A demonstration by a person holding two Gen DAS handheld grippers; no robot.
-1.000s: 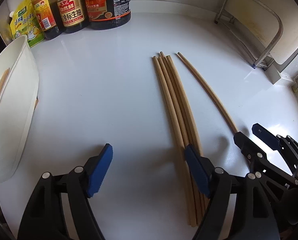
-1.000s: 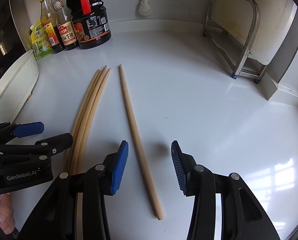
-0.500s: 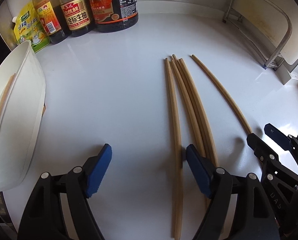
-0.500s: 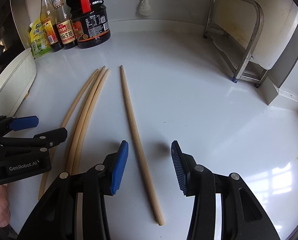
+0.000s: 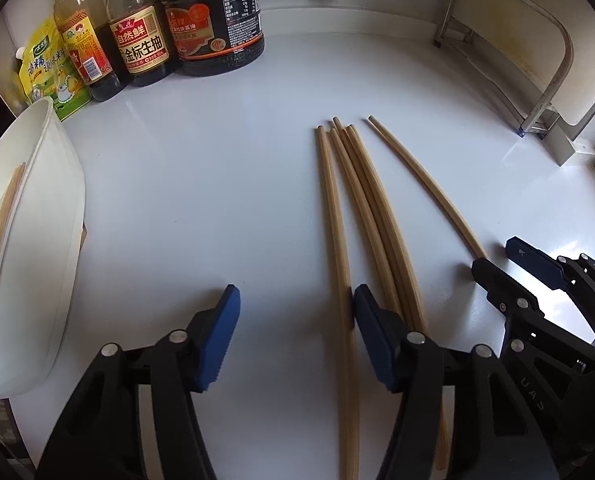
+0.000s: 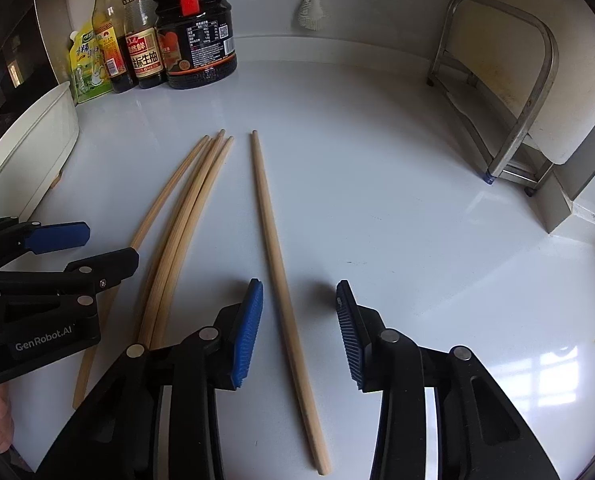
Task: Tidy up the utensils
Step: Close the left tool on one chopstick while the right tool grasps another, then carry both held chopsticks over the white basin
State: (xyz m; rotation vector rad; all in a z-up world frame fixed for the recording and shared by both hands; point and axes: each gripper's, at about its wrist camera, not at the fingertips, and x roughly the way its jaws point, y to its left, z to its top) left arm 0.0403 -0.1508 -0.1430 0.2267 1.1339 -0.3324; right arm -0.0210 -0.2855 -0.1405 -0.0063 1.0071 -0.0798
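Several long wooden chopsticks lie on the white counter. A bunch of them [image 5: 361, 208] lies together, and its leftmost chopstick [image 5: 337, 264] runs between my left gripper's fingers, against the right pad. My left gripper [image 5: 293, 336] is open and low over the counter. A single chopstick [image 6: 281, 264] lies apart to the right, between the fingers of my right gripper [image 6: 299, 332], which is open around it. The bunch also shows in the right wrist view [image 6: 181, 224], and the left gripper [image 6: 57, 256] shows there at the left edge.
A white container [image 5: 29, 240] with chopsticks inside stands at the left. Sauce bottles [image 5: 137, 32] and a yellow-green pouch [image 5: 45, 76] stand at the back left. A metal rack [image 6: 509, 92] stands at the back right. A white brush [image 6: 311, 4] hangs on the back wall.
My left gripper has shifted so the leftmost chopstick, pushed apart from the bunch, now lies between its fingers. The right gripper has stayed open around the single chopstick.
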